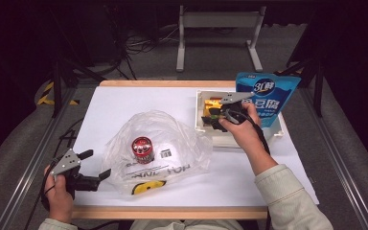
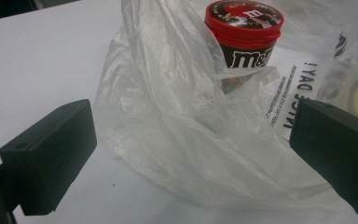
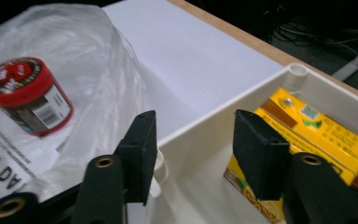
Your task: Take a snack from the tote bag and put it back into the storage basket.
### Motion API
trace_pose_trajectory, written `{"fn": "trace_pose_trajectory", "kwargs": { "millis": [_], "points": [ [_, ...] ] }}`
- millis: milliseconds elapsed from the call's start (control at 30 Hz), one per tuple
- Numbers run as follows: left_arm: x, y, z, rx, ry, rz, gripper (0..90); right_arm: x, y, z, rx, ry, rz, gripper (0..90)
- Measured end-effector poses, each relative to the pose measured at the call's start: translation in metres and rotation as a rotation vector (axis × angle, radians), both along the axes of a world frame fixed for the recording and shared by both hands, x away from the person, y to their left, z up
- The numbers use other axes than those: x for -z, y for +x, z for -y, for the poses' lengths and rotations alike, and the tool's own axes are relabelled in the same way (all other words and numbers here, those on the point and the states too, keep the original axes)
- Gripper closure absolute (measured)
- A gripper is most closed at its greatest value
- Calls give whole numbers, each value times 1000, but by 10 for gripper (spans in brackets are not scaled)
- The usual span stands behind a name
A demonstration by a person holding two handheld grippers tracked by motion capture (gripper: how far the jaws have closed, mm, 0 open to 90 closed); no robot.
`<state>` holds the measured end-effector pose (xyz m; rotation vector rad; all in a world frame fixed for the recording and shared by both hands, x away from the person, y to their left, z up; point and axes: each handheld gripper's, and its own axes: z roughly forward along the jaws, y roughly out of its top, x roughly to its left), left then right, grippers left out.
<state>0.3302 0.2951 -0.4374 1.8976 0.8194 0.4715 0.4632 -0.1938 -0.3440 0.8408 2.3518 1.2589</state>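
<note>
Plastic bag [image 1: 155,148], white table [image 1: 124,103], dark room

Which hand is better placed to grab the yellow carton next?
The right. The right gripper hangs with open jaws over the white plastic bin, right beside the yellow carton. The left gripper sits far off, by the clear plastic bag.

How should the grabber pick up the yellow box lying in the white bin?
Probably from above, with the right gripper, whose jaws stand open over the white bin. The yellow box lies flat against a bin wall, so a side approach looks blocked. Pinch its two long edges across the narrow width, near the end closest to the jaws.
</note>
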Motion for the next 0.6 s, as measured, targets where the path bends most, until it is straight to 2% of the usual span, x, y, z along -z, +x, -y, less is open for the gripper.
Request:
{"fn": "trace_pose_trajectory", "kwargs": {
  "millis": [400,600],
  "points": [
    [0,0,1,5,5,1,11,-23,-19,-18,-78,52,48,364],
    [0,1,1,6,3,4,11,-28,-26,-29,-113,67,74,321]
  ]
}}
